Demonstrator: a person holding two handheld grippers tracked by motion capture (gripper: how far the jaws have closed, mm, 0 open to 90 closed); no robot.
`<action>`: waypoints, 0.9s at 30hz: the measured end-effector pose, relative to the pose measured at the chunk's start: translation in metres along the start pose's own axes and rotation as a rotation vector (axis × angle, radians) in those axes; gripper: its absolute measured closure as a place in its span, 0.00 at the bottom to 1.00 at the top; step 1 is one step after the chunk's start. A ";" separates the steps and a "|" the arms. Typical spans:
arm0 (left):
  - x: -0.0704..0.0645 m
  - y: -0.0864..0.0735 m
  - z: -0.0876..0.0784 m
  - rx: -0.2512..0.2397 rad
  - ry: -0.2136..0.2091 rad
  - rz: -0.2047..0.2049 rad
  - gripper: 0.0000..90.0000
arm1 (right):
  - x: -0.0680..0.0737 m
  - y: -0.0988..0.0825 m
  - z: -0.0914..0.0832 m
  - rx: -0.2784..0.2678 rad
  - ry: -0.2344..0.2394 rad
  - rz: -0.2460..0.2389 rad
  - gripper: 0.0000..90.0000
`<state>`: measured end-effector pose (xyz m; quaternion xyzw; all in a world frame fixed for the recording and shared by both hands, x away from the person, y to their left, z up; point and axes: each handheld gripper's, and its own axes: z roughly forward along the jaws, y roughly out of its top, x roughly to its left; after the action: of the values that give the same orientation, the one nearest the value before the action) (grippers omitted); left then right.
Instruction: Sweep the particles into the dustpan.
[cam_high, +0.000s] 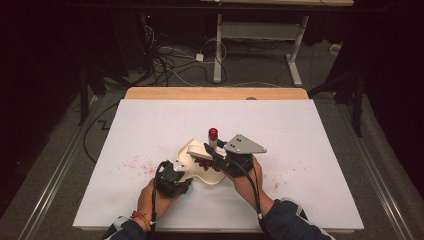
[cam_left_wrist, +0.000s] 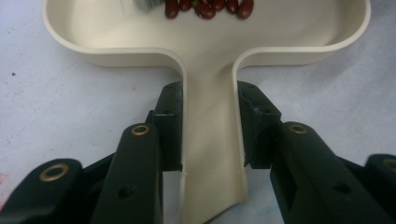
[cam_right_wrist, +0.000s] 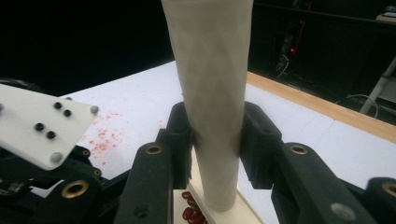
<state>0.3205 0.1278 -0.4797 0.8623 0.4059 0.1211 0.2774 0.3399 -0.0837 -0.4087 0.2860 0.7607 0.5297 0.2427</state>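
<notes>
A cream dustpan-like tray (cam_high: 192, 147) lies on the white table sheet and holds several red beans (cam_high: 204, 164). My left gripper (cam_high: 172, 181) is shut on the tray's flat handle (cam_left_wrist: 210, 140), one pad on each side. The beans (cam_left_wrist: 205, 8) lie along the far side of the pan (cam_left_wrist: 116, 56), next to pale bristles (cam_left_wrist: 140, 4). My right gripper (cam_high: 220, 156) is shut on a cream round brush handle (cam_right_wrist: 210, 93), which stands nearly upright over the pan and ends in a red cap (cam_high: 213, 133). Beans (cam_right_wrist: 191, 212) lie under its lower end.
Red stains (cam_high: 135, 164) speckle the white sheet left of the pan, and fainter ones (cam_high: 280, 175) lie to its right. The wooden table edge (cam_high: 215, 93) runs along the far side. Cables (cam_high: 170, 60) and a desk frame (cam_high: 218, 50) are on the floor beyond.
</notes>
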 end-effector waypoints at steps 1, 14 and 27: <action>0.000 0.000 0.000 0.003 0.000 0.003 0.71 | 0.000 0.000 0.000 0.000 0.000 0.000 0.76; 0.009 0.001 0.000 0.008 -0.027 0.060 0.71 | 0.000 0.007 -0.006 -0.030 0.046 0.036 0.78; 0.012 -0.003 -0.004 0.024 -0.025 0.095 0.71 | -0.038 0.025 -0.036 -0.132 -0.019 0.083 0.78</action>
<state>0.3250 0.1401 -0.4785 0.8852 0.3626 0.1185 0.2663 0.3477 -0.1267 -0.3709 0.3058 0.7094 0.5855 0.2458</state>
